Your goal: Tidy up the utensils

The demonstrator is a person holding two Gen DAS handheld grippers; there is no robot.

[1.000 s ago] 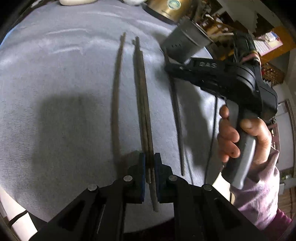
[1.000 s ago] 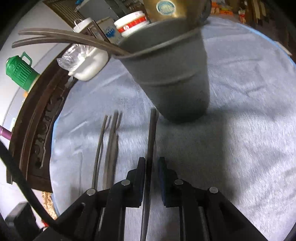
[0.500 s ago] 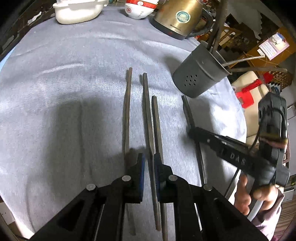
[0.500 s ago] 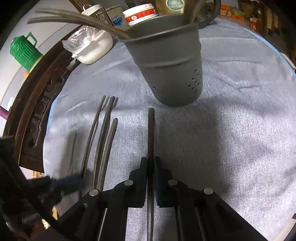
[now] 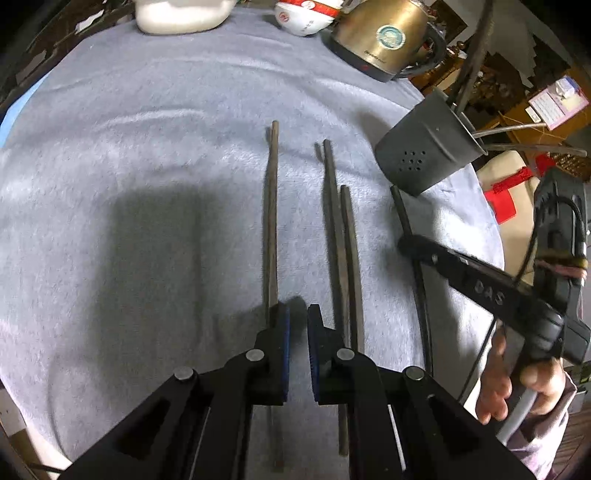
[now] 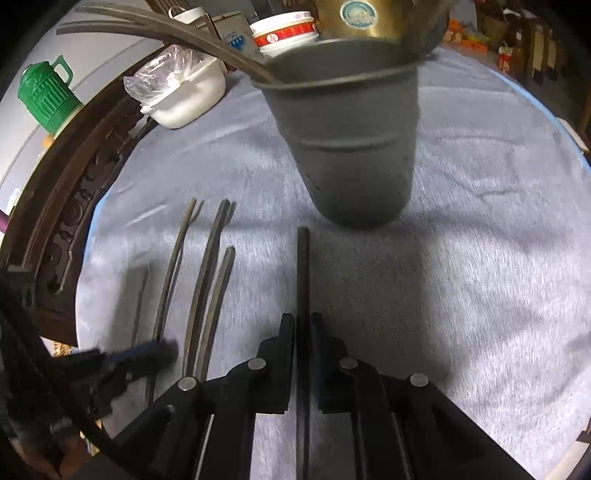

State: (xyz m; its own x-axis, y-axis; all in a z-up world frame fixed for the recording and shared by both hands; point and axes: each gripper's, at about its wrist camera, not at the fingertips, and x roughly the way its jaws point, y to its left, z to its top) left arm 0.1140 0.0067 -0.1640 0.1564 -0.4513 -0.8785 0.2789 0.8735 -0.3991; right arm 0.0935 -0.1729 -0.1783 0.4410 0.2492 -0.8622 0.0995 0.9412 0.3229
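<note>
Chopsticks, dark and thin, lie in a rough row on a round table covered with a grey cloth [image 5: 110,147], their far ends toward a grey holder [image 6: 351,147] with small drain holes. A person works with a pair of black tongs in each hand. The right tongs [image 6: 303,350] have one chopstick [image 6: 303,273] between their pads, which touch its sides; the jaws are just beginning to open. That chopstick's far tip lies just short of the holder's base, probably so it can be lifted straight into the cup. The left tongs [image 5: 299,347] are nearly together with nothing between them. They hang low over the cloth in the gap between a lone chopstick [image 5: 272,221] on one side and a close pair [image 5: 334,221] on the other, seemingly choosing the next one. The holder already has a few chopsticks fanning out over its rim, and these could block a new one going in. The person's right hand [image 5: 517,387] and its trailing cable sit close beside the left tongs, so the two tools may crowd each other. At the table's far edge stand a brass kettle [image 5: 380,37], a red-and-white bowl [image 6: 284,33], a white tub [image 6: 184,99] and a green jug [image 6: 44,96], all well clear.
</note>
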